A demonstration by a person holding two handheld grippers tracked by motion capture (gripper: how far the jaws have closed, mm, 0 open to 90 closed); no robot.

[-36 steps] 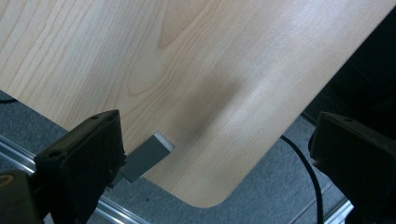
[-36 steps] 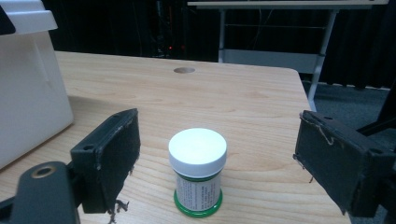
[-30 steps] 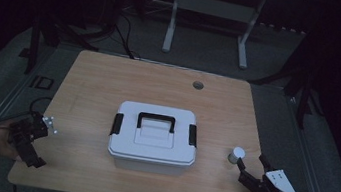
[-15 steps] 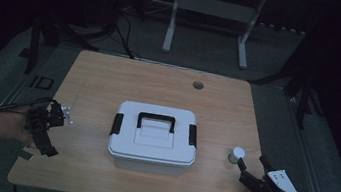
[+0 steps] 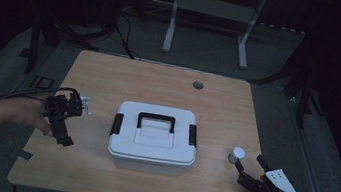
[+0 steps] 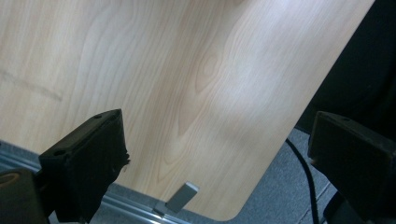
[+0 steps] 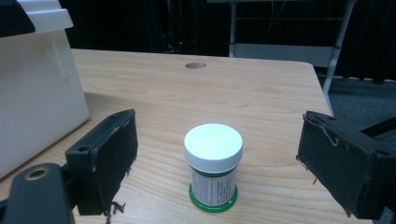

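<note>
I have the table [image 5: 110,82] across the middle of the high view, pale wood with a cable hole [image 5: 198,85] toward its upper right. The box [image 5: 153,136] sits at the centre of the frame, white, lid shut, black handle [image 5: 156,120] lying on top and a black latch on each short side.

My left gripper [image 5: 64,126] hangs at the left of the frame, over bare wood, well apart from the box. In the left gripper view its jaws stand wide with nothing between them, looking down at the table's rounded corner.

My right gripper [image 5: 245,169] sits at the lower right of the high view, jaws spread wide and empty. The jar [image 7: 213,166] stands upright just ahead of it, white cap, green base, near the box's right end but not touching it. In the right gripper view the jar is in the lower middle of the frame, lined up between the pads [image 7: 109,154] with room on both sides.

As I judge it, the risk is in the approach. The jar is small and looks light, so if one pad meets it before the other, it may tip or skid toward the box. Coming in too high would catch only the cap. The room is dim, so I cannot trust depth much.
</note>
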